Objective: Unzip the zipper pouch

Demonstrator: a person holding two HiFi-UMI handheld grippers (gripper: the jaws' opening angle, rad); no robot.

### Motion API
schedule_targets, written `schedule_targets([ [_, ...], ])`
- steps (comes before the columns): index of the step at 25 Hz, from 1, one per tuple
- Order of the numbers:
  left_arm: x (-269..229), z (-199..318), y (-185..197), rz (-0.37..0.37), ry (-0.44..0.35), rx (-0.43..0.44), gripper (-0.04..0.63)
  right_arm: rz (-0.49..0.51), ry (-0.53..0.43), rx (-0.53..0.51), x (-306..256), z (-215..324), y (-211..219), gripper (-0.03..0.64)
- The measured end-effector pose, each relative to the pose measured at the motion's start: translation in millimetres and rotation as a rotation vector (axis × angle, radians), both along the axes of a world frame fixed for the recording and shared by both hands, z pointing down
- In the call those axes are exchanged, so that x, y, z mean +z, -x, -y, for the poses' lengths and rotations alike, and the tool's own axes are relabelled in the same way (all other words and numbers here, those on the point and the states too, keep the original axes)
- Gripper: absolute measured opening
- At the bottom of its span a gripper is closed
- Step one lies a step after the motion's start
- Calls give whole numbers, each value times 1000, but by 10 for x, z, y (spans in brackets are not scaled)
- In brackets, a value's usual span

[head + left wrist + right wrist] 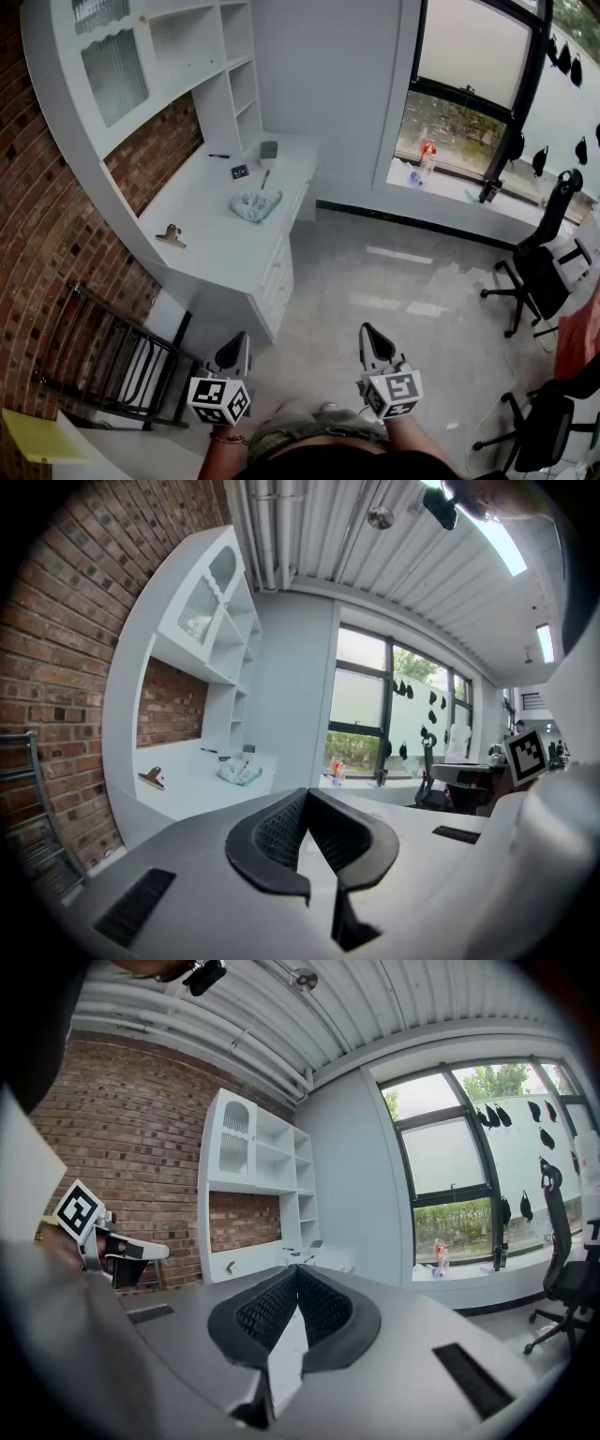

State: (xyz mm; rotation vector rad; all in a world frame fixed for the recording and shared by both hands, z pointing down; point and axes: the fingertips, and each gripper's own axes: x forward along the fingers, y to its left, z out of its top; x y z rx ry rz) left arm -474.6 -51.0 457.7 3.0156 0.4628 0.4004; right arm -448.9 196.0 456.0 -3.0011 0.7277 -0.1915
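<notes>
Pale pouch [255, 206], flat on desk [211, 246], axis unclear

left tongs [242, 337]: grey shell, black mesh pads | right tongs [367, 330]: same | marker cubes [218, 400]: black-on-white squares | wrist: bracelet [225, 438]

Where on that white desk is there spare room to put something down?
The desk is bare at its near end, this side of the metal clip, and in the strip between clip and pouch. Its far end by the shelves is crowded: grey container, pen, small dark item.
</notes>
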Motion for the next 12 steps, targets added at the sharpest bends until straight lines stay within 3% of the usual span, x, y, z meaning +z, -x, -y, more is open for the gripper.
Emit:
schedule_targets([
  [12,53,-258,-126,5,2,75,2,12,18,-3,73,-56,3,2],
])
